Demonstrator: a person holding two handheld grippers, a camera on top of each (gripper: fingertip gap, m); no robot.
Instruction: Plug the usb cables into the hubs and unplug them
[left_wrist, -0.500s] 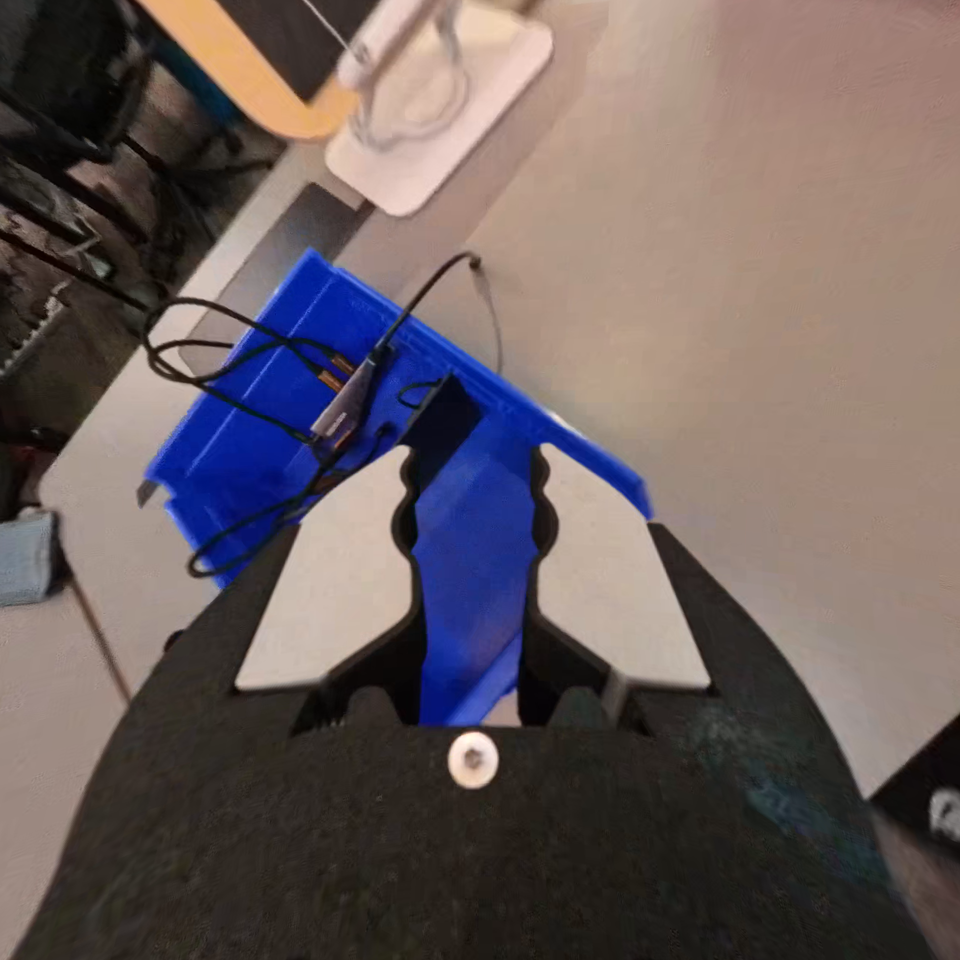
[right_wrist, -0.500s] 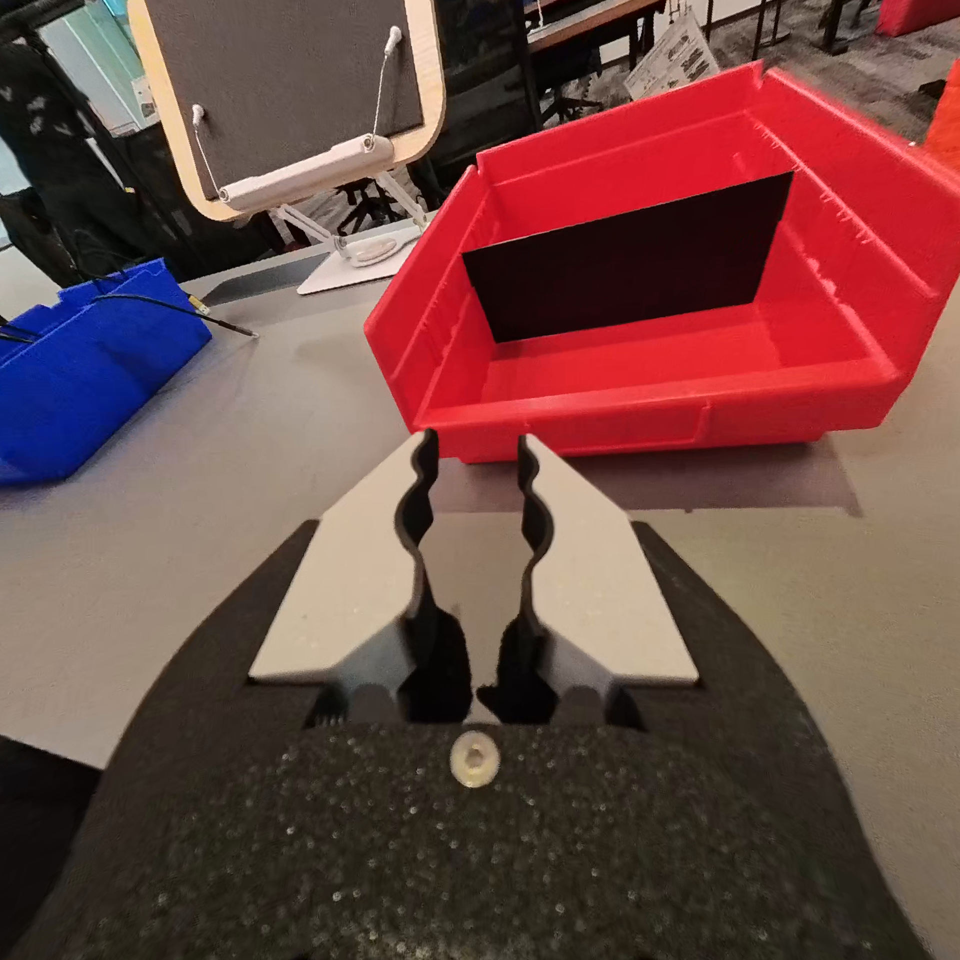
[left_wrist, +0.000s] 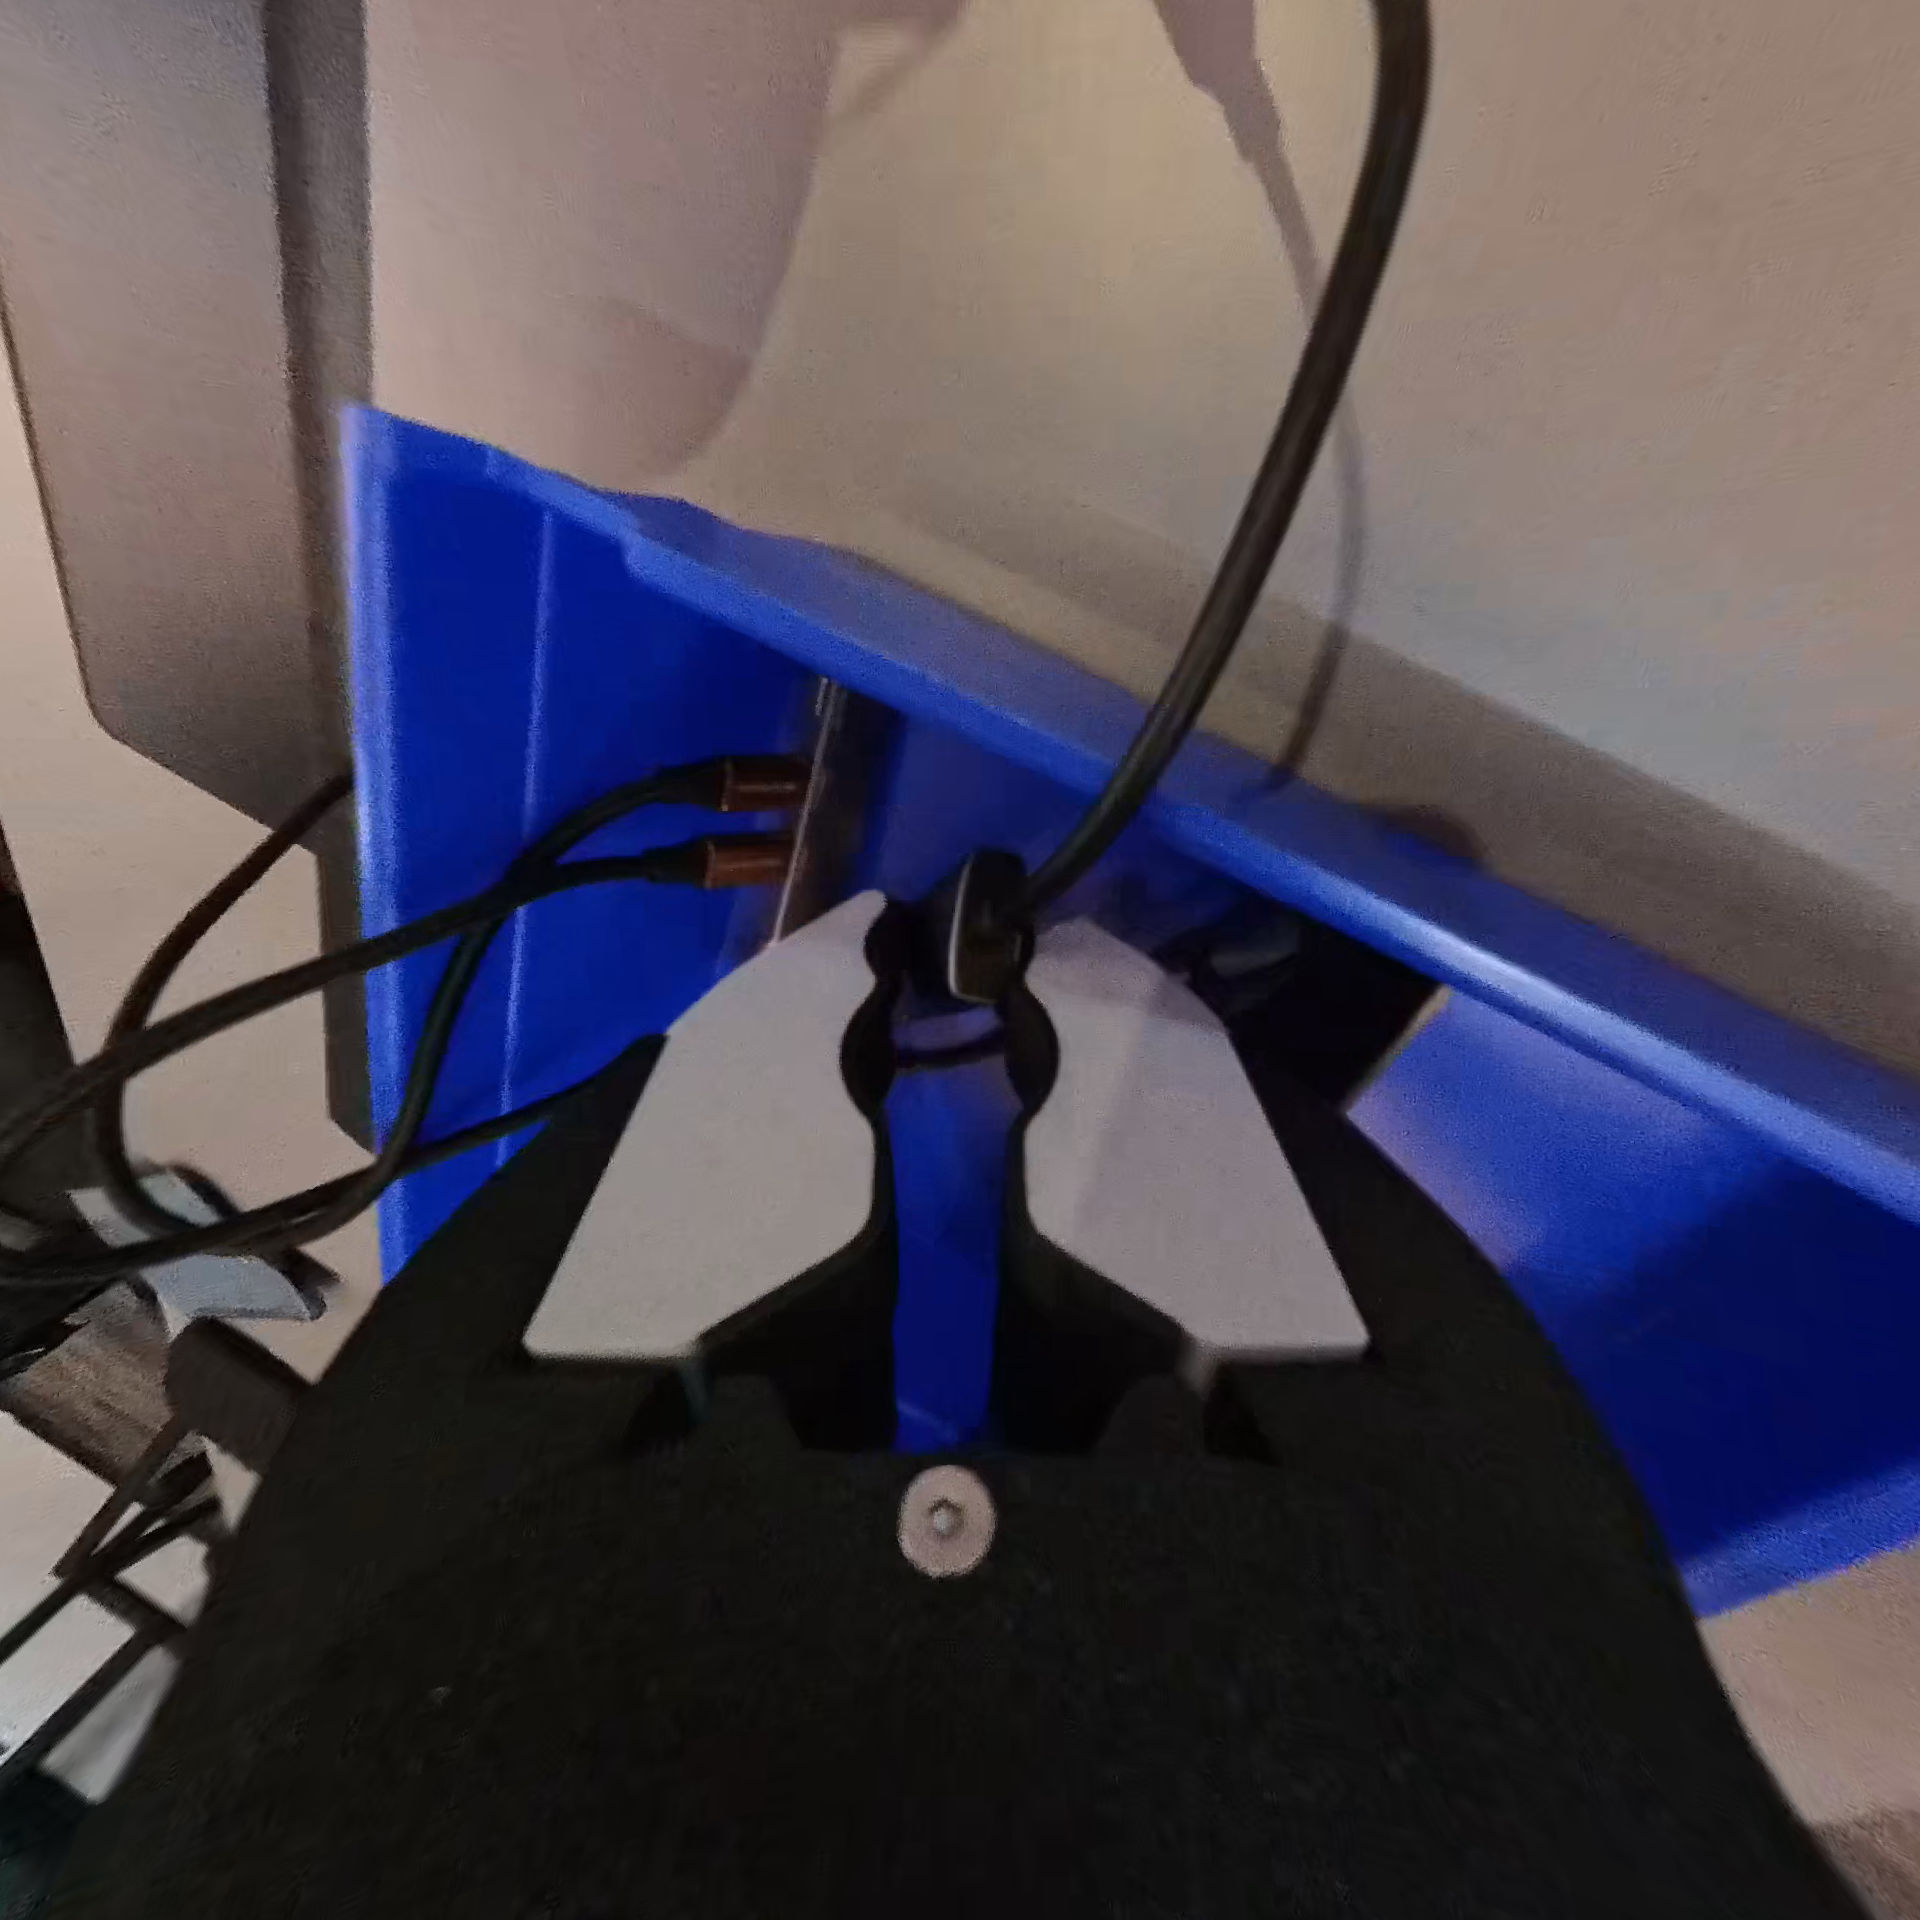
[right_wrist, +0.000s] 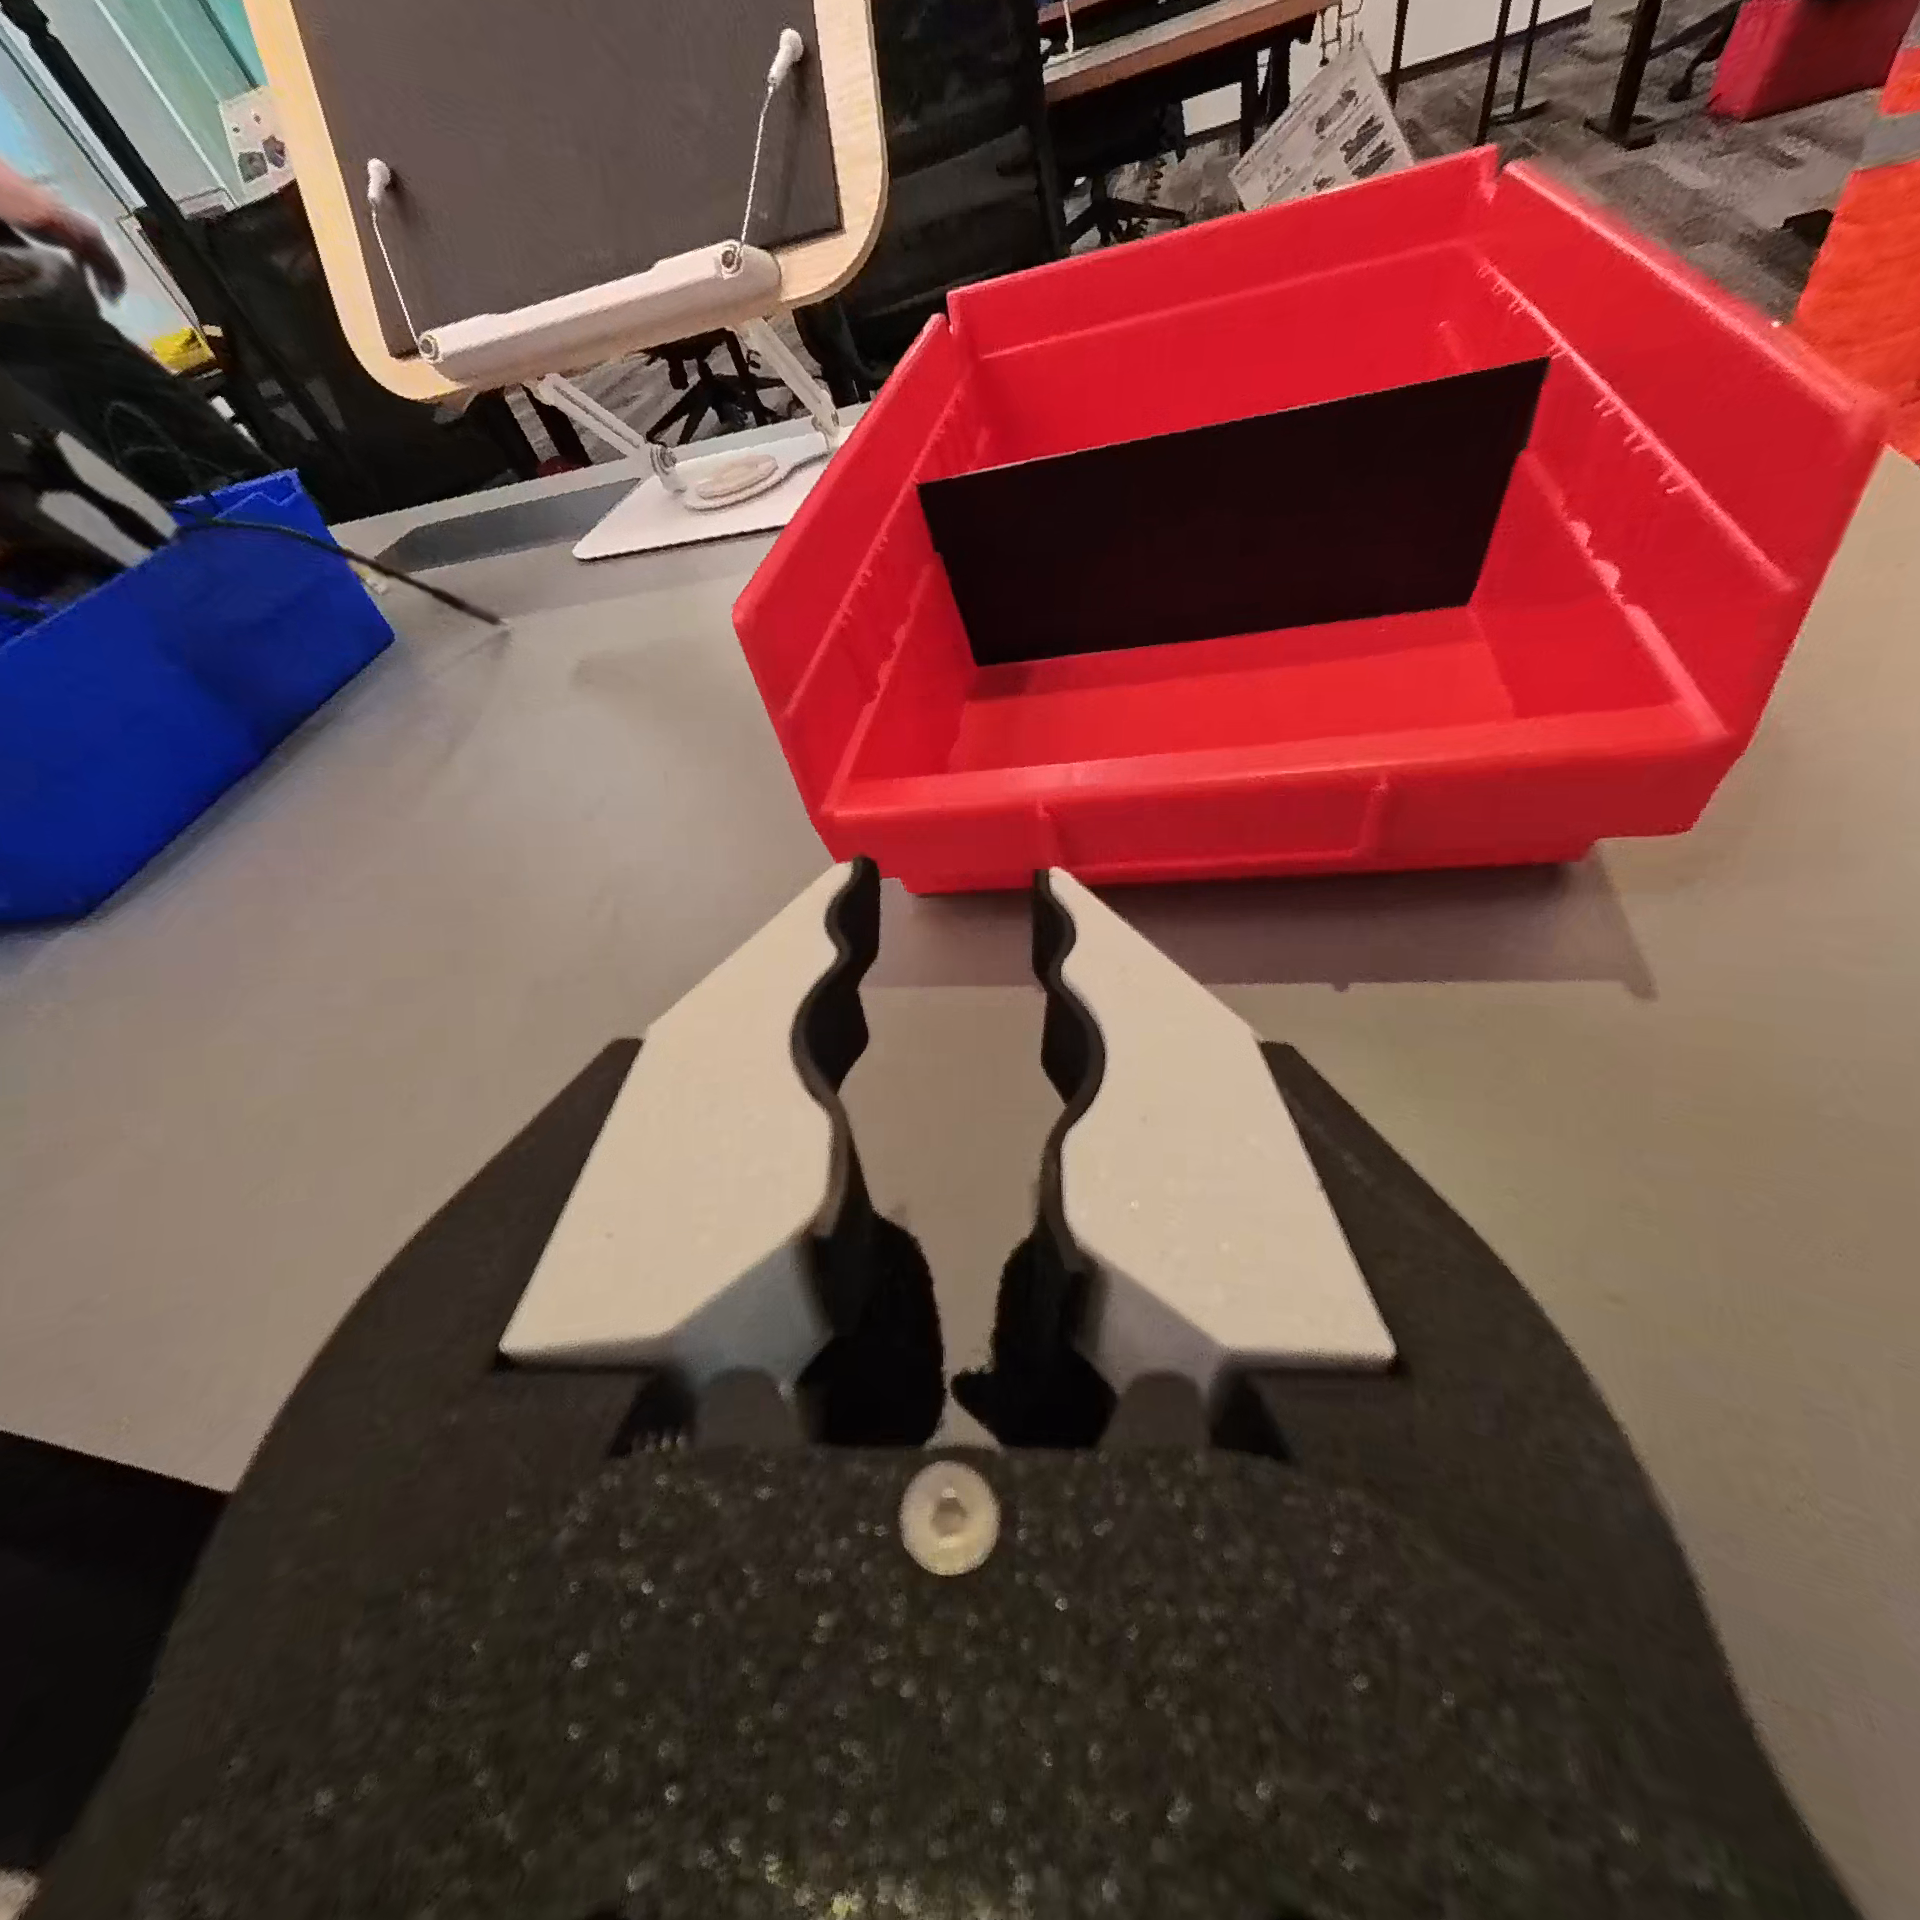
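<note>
Left gripper (left_wrist: 951, 951) sits low-center in the left wrist view with its jaws nearly closed around a small black plug (left_wrist: 982, 925), pinched right at the fingertips; the plug's black cable (left_wrist: 1278, 499) arcs up to the top of the frame. Blur makes it hard to say how firm the hold is, but it looks like contact on both sides. It's reaching into the blue bin (left_wrist: 623, 883), and left of center there's a thin silvery edge that's probably the hub (left_wrist: 805, 842), with two copper-colored plugs (left_wrist: 753, 821) already seated in it, their cables trailing off to the lower left. My guess is this is the pick-up of a loose cable end before plugging. Honest tip: get the plug square in the jaws, since such a tip-only pinch can let it twist, then line it up with a free port and push straight. Right gripper (right_wrist: 956, 904) is partly open and holding nothing, hovering over the grey table (right_wrist: 416, 831) just in front of the red bin (right_wrist: 1195, 821).
</note>
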